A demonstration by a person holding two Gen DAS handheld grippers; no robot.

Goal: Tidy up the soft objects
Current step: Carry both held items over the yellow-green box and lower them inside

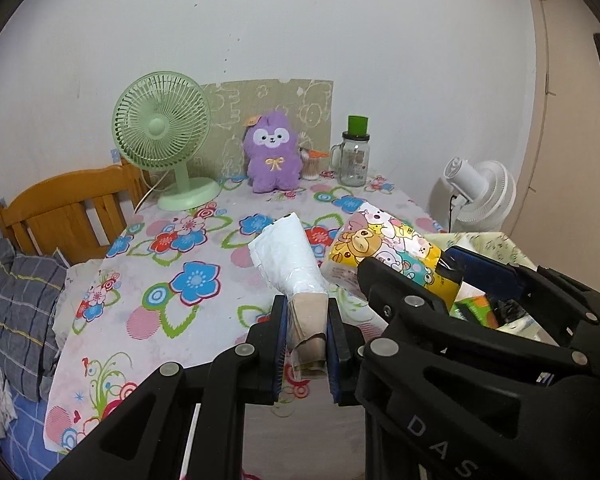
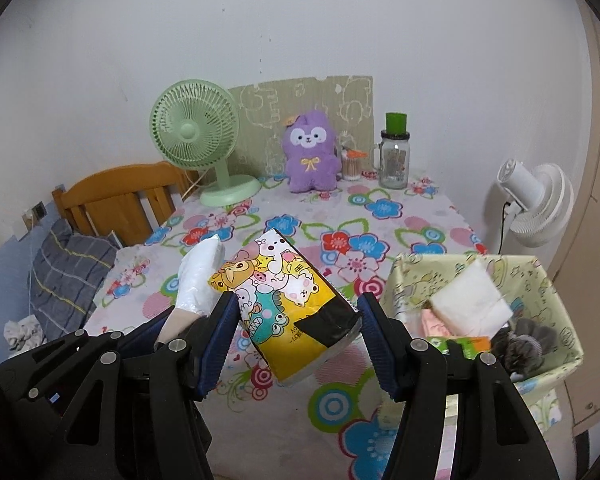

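Above a flower-print bench (image 2: 380,216), the left claw (image 1: 307,344) clenches a white plastic-wrapped pack (image 1: 290,264), while the right claw (image 2: 300,344) grips a cartoon-printed tissue pack (image 2: 288,300) beside a fabric basket (image 2: 556,304) of soft items.

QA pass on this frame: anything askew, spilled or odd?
Nothing spilled or damaged. One oddity: the white pack in the basket lies tilted on the pile, poking above the rim. Left gripper is shut on a white packet, right gripper on the cartoon tissue pack, both held tilted above the table.
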